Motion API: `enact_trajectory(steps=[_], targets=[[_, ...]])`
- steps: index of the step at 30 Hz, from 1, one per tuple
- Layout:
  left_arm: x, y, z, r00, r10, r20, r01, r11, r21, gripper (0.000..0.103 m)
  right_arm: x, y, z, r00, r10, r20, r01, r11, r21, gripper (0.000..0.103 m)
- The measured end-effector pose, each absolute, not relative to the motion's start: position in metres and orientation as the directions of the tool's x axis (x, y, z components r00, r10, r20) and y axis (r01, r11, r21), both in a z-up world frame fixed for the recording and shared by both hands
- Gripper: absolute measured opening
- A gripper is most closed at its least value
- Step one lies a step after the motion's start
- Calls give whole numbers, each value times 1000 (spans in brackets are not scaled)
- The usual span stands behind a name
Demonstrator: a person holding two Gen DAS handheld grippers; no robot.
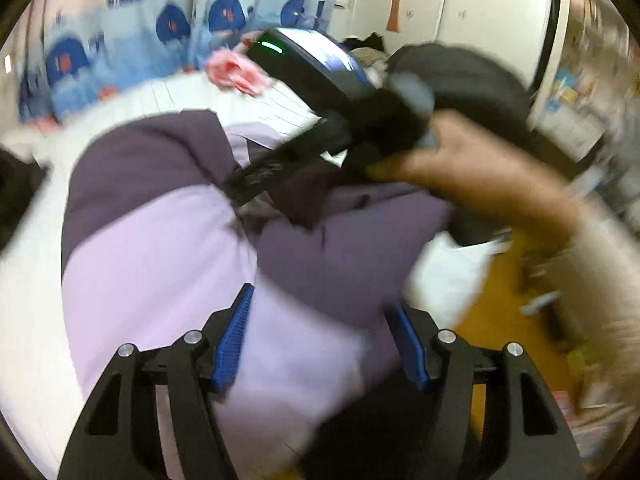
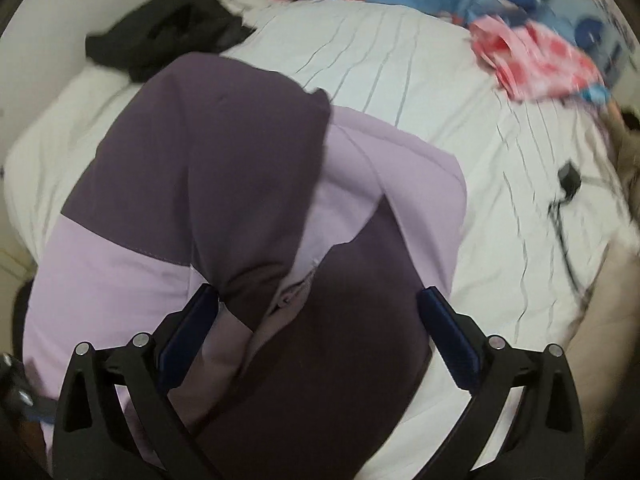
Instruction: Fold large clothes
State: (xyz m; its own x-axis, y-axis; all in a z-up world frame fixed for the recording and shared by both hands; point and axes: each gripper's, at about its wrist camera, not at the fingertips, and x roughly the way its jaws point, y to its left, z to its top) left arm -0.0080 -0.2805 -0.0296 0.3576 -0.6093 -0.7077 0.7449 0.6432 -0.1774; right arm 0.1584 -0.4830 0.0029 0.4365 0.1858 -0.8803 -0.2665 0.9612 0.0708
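Note:
A large jacket in lilac and dark purple panels [image 2: 248, 168] lies bunched on a white striped bed sheet [image 2: 400, 80]; its zip shows near the middle. My right gripper [image 2: 318, 290] hovers over the dark purple part, jaws wide apart, with no cloth pressed by them. In the left wrist view the jacket [image 1: 152, 248] fills the frame under my left gripper [image 1: 320, 298], whose blue pads [image 1: 234, 336] stand apart above the lilac cloth. A hand [image 1: 460, 168] holds the right gripper [image 1: 248, 184] over the jacket's far side, blurred.
A black garment [image 2: 168, 36] lies at the far left of the bed, and a pink cloth [image 2: 532, 60] at the far right. A black plug and cable [image 2: 568, 184] rest on the sheet. Blue patterned fabric [image 1: 120, 48] hangs behind. Wooden floor [image 1: 500, 312] is on the right.

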Motion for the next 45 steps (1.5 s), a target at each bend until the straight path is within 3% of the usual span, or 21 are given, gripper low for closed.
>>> enact_trajectory(steps=[2,5,10,12,14,18,20,22,25,26,33,35,38,41,43,45], targets=[[-2,-248,-8,346,-678,-649,719,636,-282,66,141,-495,0,464,213,-860,-246,963,106,96],[33,-216,9,474,-645,-599,626,726,-286,71,129,-509,-13,506,245,-827,-227,963,147,96],[101,-275,-49,447,-544,-710,616,763,-196,74,105,-538,-21,472,280,-836,-152,960,236,96],[92,-305,-67,519,-479,-708,632,773,-60,74,100,-536,1,497,221,-839,-161,974,161,96],[94,-321,-66,537,-468,-702,638,770,-26,74,99,-536,27,545,176,-820,-152,982,110,96],[93,-330,-68,541,-458,-705,645,764,-1,74,107,-551,62,612,205,-764,-81,977,197,96],[79,-328,-68,554,-454,-698,644,765,14,74,114,-546,47,582,218,-783,-68,973,220,96],[71,-324,-68,565,-455,-688,643,766,20,74,121,-534,2,503,128,-854,-63,992,112,96],[67,-310,-71,547,-485,-683,651,759,-17,74,112,-566,-31,482,297,-824,13,938,346,96],[63,-304,-71,542,-492,-681,654,756,-26,74,109,-569,-28,486,297,-822,16,937,348,96],[60,-308,-75,570,-467,-676,638,770,5,74,93,-532,57,612,109,-783,-42,994,105,96],[59,-309,-76,573,-467,-674,638,770,9,74,101,-528,52,553,176,-814,-79,984,159,96],[57,-310,-76,577,-454,-679,634,773,22,74,107,-515,17,472,174,-864,-126,984,129,96],[62,-300,-66,508,-493,-706,669,742,-37,74,103,-523,5,471,221,-854,-94,975,201,96],[64,-266,-45,469,-592,-656,663,726,-181,74,94,-523,5,488,183,-853,-79,983,166,96],[72,-225,-32,501,-615,-609,594,756,-275,74,85,-527,4,501,186,-845,-55,982,183,96]])
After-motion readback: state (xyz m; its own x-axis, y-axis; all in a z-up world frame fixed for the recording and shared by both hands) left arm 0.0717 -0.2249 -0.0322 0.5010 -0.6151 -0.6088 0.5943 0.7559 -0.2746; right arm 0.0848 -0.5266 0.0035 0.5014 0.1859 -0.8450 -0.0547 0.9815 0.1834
